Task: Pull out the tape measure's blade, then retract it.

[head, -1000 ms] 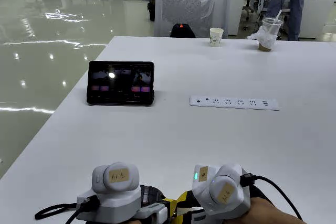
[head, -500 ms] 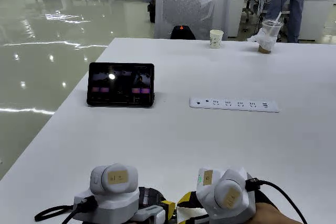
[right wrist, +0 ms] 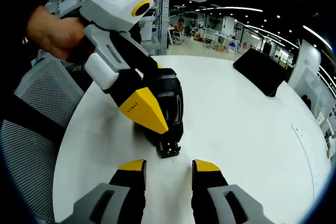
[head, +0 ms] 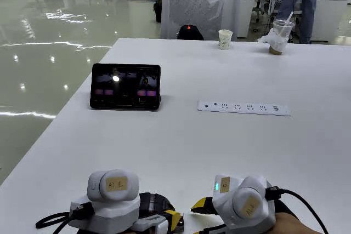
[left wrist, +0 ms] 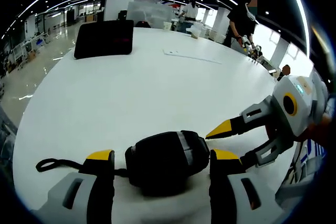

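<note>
Right gripper [right wrist: 169,166] had eased away from the tape measure [left wrist: 167,153], jaws parted and empty; left gripper [left wrist: 163,157] clenched it. Far beyond it, the contents of the paper cup [head: 225,39] and plastic cup [head: 282,28] were hidden.

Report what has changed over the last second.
The right tool slid right, away from the left tool, which edged slightly left, widening the gap. The left tool stays shut on the tape measure; the right tool is open, holding nothing. The tablet and power strip are unmoved.
</note>
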